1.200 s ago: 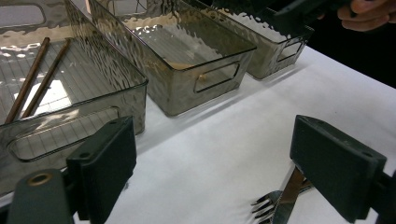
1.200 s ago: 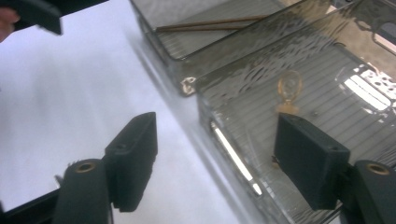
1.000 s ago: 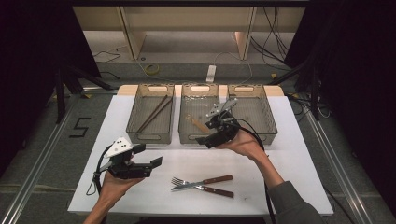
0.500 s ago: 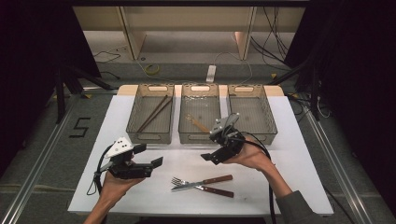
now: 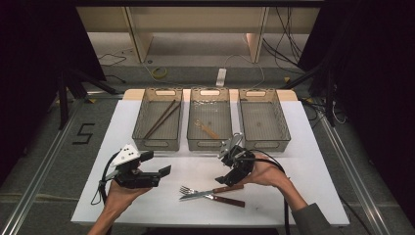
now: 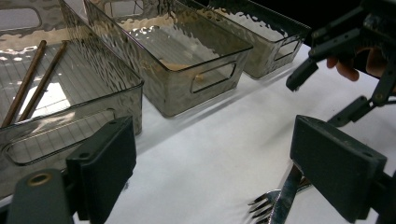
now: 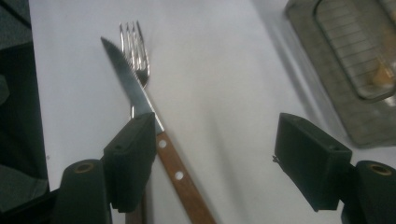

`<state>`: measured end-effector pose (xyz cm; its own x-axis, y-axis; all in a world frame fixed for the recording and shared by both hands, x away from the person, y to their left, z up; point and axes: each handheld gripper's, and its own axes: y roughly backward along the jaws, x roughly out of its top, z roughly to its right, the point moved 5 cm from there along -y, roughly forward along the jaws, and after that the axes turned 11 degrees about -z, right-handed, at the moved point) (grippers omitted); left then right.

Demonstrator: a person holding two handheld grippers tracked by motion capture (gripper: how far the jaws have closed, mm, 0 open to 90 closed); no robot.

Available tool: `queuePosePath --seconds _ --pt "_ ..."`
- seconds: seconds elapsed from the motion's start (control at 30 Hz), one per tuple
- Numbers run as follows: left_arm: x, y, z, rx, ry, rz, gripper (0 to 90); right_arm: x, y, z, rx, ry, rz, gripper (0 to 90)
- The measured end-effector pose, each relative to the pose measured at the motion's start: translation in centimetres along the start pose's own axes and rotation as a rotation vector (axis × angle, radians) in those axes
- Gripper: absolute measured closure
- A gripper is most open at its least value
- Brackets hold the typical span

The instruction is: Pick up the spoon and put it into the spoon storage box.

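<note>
Descending from the middle bin (image 5: pixel 209 142), the right gripper (image 5: pixel 226 180) now hangs over the knife (image 5: pixel 215 197) and fork (image 5: pixel 204 190) crossed at the counter's (image 5: pixel 293 166) six o'clock, fingers narrowing slightly, empty; pickup appears imminent. Left gripper (image 5: pixel 161 164) waits at eight o'clock, fingers apart, empty.

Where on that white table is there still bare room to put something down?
The white table is bare right of the right bin and left of the left bin, which holds chopsticks. The right bin looks empty. It is crowded near the front, where the fork and knife lie crossed between the left gripper and right gripper.
</note>
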<state>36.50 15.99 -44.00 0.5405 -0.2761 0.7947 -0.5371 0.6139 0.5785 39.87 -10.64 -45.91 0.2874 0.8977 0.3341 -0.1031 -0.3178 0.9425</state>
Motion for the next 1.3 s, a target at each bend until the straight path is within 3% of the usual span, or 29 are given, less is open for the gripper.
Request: queuePosePath --seconds 0.17,0.43,0.47,0.53,0.7,1.07,1.17,1.3 --pt "0.0 0.0 0.0 -0.001 -0.001 -0.002 13.9 -0.6 -1.0 -0.5 0.015 0.019 -0.063 32.5" --pt "0.0 -0.1 0.1 -0.001 -0.009 -0.008 13.9 -1.2 -1.9 -0.9 0.010 0.061 -0.114 36.3" --pt "0.0 -0.1 0.1 0.000 -0.011 -0.008 13.9 -1.1 -2.0 -1.1 0.015 0.042 -0.111 36.7" --pt "0.0 -0.1 0.1 0.000 -0.010 -0.008 13.9 -1.2 -2.2 -1.1 0.012 0.066 -0.126 38.2" --pt "0.0 -0.1 0.2 -0.001 -0.013 -0.010 13.9 -1.6 -2.8 -1.4 0.015 0.066 -0.174 42.5" --pt "0.0 -0.1 0.2 -0.002 -0.010 -0.011 13.9 -1.9 -3.7 -1.8 0.031 0.069 -0.217 53.6" --pt "0.0 -0.1 0.2 -0.004 -0.010 -0.010 13.9 -2.0 -3.9 -1.6 0.024 0.103 -0.220 55.8" --pt "0.0 -0.1 0.2 -0.004 -0.010 -0.010 13.9 -1.9 -4.1 -1.8 0.021 0.094 -0.220 58.0"
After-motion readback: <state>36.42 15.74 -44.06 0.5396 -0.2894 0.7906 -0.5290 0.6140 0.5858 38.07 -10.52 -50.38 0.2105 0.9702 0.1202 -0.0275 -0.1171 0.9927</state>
